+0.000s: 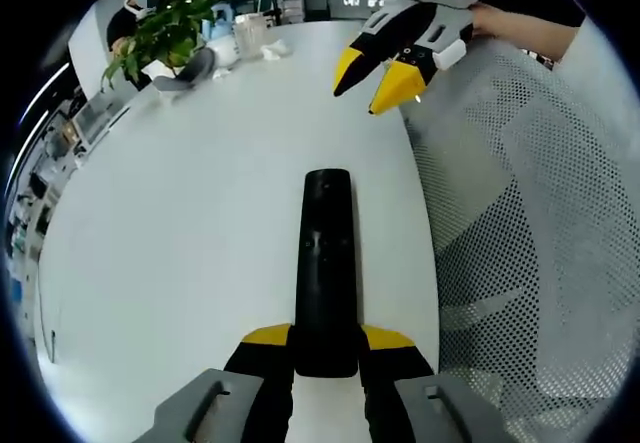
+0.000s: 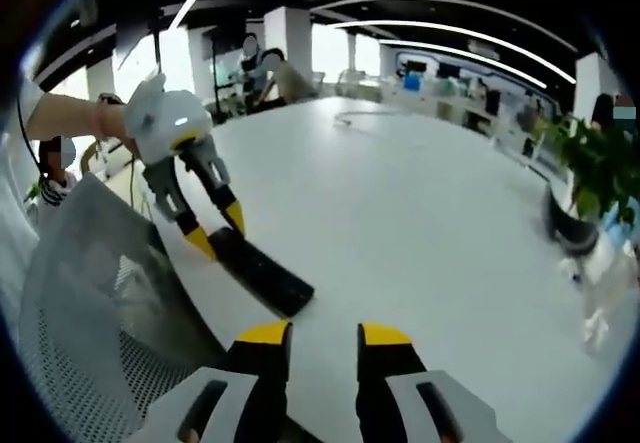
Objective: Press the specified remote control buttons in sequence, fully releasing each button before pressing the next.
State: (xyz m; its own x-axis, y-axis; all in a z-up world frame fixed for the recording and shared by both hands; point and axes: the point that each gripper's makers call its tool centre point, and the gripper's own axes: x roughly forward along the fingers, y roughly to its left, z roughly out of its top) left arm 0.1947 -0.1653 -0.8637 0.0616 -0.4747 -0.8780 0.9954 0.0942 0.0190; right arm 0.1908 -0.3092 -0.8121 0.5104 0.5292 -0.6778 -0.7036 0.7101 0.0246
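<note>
Remote: we see the black remote control (image 1: pixel 326 263) lying on the white table (image 1: pixel 180 223), close to the edge that faces the mesh chair (image 1: pixel 530 243).
Left gripper: our left gripper (image 1: pixel 327 348) has its jaws closed on the near end of the remote, one yellow tip on each long side; the right gripper view shows the same hold (image 2: pixel 215 231).
Right gripper: our right gripper (image 2: pixel 323 335) hangs above the table with its jaws slightly parted and nothing between them; in the left gripper view it hovers past the remote's far end (image 1: pixel 385 75).
Long axis: the remote runs straight away from the left gripper, buttons facing up.
Key relation: from the right gripper, the remote's free end lies just ahead and to its left.
Judgement: we think the right gripper is the one placed to do the pressing, while the left steadies.
</note>
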